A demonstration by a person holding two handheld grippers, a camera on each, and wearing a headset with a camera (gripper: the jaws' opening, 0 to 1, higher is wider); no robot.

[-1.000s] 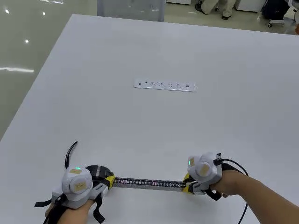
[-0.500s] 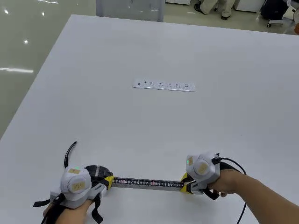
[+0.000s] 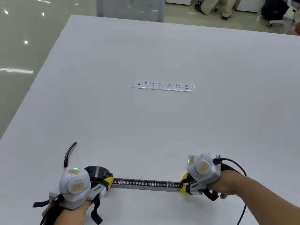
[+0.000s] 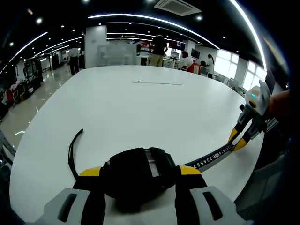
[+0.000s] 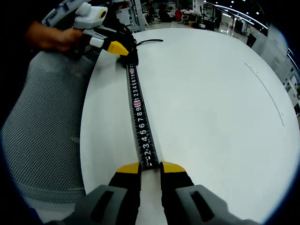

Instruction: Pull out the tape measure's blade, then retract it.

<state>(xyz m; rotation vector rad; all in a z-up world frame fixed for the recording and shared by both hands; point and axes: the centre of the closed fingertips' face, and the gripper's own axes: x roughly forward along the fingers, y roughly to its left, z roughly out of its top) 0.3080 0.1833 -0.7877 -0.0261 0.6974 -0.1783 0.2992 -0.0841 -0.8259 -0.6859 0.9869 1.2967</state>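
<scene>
The black tape measure case [image 4: 137, 176] lies on the white table near its front edge, with my left gripper [image 4: 140, 174] shut on it. In the head view the case [image 3: 97, 174] sits at the lower left, beside my left gripper [image 3: 106, 183]. Its black blade [image 3: 146, 183] with white numbers stretches right along the table to my right gripper [image 3: 184, 186]. That gripper [image 5: 150, 167] is shut on the blade's end [image 5: 147, 159]; the blade [image 5: 137, 108] runs away toward the case. A black wrist strap [image 4: 71, 152] trails left of the case.
A white power strip [image 3: 164, 86] lies flat at the table's middle. The table's front edge [image 5: 86, 140] runs close beside the blade. A grey chair back [image 3: 130, 9] stands at the far edge, and people are in the room beyond.
My right gripper has drifted slightly left along the blade's line, so the exposed blade is a little shorter. The left gripper and case stay put.
</scene>
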